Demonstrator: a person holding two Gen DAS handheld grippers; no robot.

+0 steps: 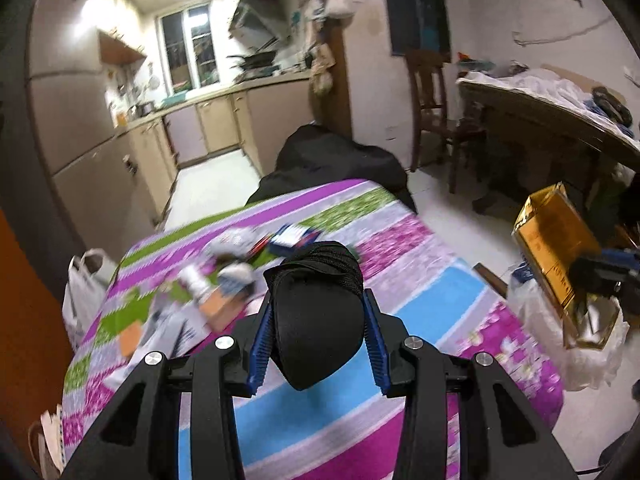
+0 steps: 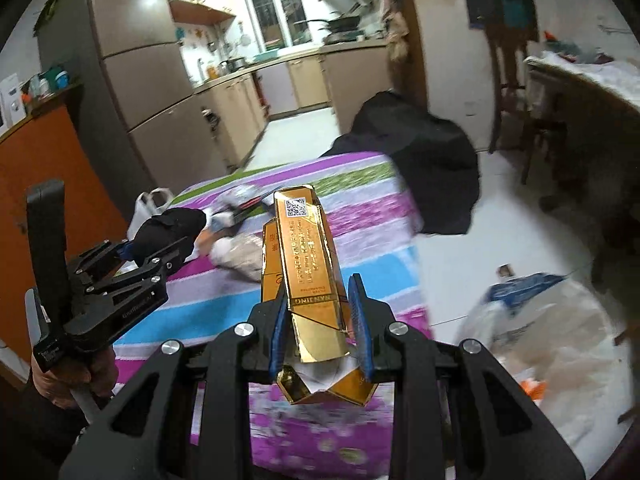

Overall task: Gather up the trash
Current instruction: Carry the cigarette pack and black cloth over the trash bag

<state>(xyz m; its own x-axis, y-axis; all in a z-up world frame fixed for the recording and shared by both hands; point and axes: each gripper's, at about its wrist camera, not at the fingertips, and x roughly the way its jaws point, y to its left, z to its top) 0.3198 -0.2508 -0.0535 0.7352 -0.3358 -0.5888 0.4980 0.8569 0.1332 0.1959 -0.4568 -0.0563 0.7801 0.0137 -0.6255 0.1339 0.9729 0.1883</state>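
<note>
Left tongs: my fingers are clamped on a black fabric pouch, carried above the table; the right view confirms it sits between the fingers.
Right tongs: clamped on a gold carton, crumpled and torn open at the near end, lifted off the table.
Bag: translucent plastic bag on the floor just right of the table, mouth open, with blue and orange scraps already inside. I take it as the trash bag.
Done so far: some items bagged, as far as I can see; two more are in my grip but not yet dropped.
Left on table: a blurred cluster on the patterned cloth, including a blue-and-white packet, a small white container, an orange card and papers.
Judgement: roughly midway. The carton is nearest the bag, so I expect it goes in first.
Unsure: whether the pouch counts as trash.
</note>
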